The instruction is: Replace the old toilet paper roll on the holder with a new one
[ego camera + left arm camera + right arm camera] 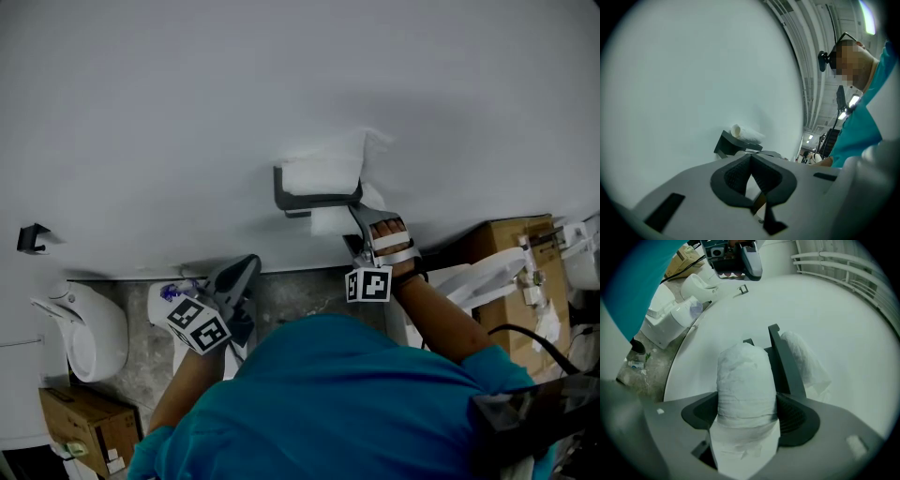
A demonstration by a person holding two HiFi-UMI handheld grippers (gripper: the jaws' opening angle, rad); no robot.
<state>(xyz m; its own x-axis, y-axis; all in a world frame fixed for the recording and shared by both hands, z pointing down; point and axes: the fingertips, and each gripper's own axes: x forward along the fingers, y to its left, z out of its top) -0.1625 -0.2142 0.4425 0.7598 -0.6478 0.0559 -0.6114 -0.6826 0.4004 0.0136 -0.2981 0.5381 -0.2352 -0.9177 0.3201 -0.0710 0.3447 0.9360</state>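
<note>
A black wall holder [305, 199] carries one white toilet paper roll [323, 173] on top. Just below the holder is a second white roll [330, 221], and my right gripper [361, 217] is shut on it. In the right gripper view this held roll [746, 380] fills the gap of the right gripper [747, 411], with the holder [783, 362] right beside it and the other roll [804, 359] beyond. My left gripper [246, 272] hangs lower left, away from the holder, shut and empty. In the left gripper view, the left gripper [751, 159] faces the holder [726, 144] and its roll [746, 133].
A white toilet [89, 333] stands at the lower left with a cardboard box [80, 422] next to it. Another cardboard box [511, 239] and white fixtures [487, 272] sit at the right. A small black hook [33, 237] is on the wall at the left.
</note>
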